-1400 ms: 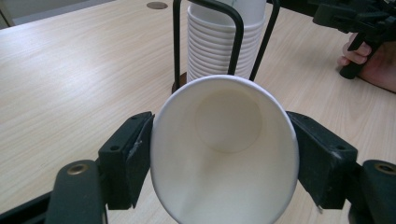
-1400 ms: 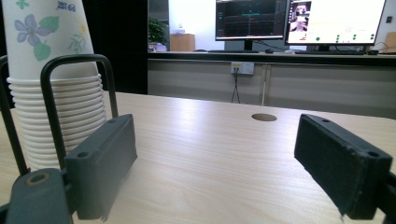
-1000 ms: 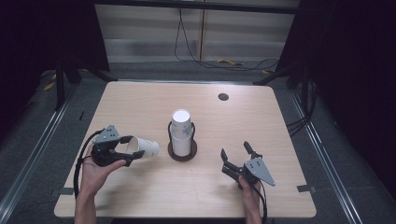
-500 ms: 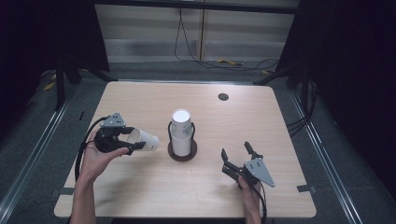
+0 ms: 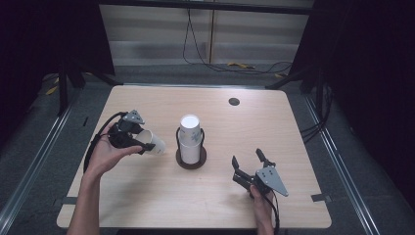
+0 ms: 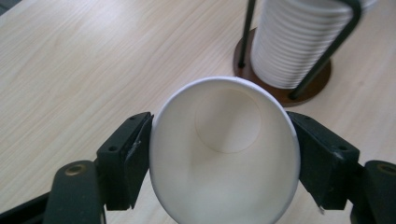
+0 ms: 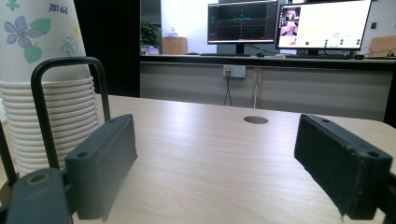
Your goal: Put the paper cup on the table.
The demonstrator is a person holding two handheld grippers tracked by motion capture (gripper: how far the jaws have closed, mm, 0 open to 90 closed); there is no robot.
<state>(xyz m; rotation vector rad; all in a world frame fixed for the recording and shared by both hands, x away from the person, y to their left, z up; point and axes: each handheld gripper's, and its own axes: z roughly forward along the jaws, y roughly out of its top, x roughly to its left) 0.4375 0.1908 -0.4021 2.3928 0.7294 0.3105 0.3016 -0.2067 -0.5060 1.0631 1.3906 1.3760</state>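
A white paper cup (image 5: 154,142) lies on its side between the jaws of my left gripper (image 5: 146,145), held above the table just left of the cup stack. In the left gripper view the cup's open mouth (image 6: 224,154) faces the camera and both pads touch its slightly squeezed rim; the jaws have just been opening a little with the cup still between them. A tall stack of paper cups (image 5: 190,139) stands in a black wire holder on a round brown base (image 5: 191,162). My right gripper (image 5: 246,156) rests open on the table at the front right, with nothing between its jaws (image 7: 215,154).
The wooden table (image 5: 274,132) has a small round hole (image 5: 234,102) near its far edge. In the right gripper view the stack (image 7: 46,116) stands at the left, and monitors (image 7: 322,23) sit on a desk beyond the table. Cables lie on the floor behind.
My left hand has carried the cup rightward and a little up, closer to the stack. The right gripper has stayed where it was.
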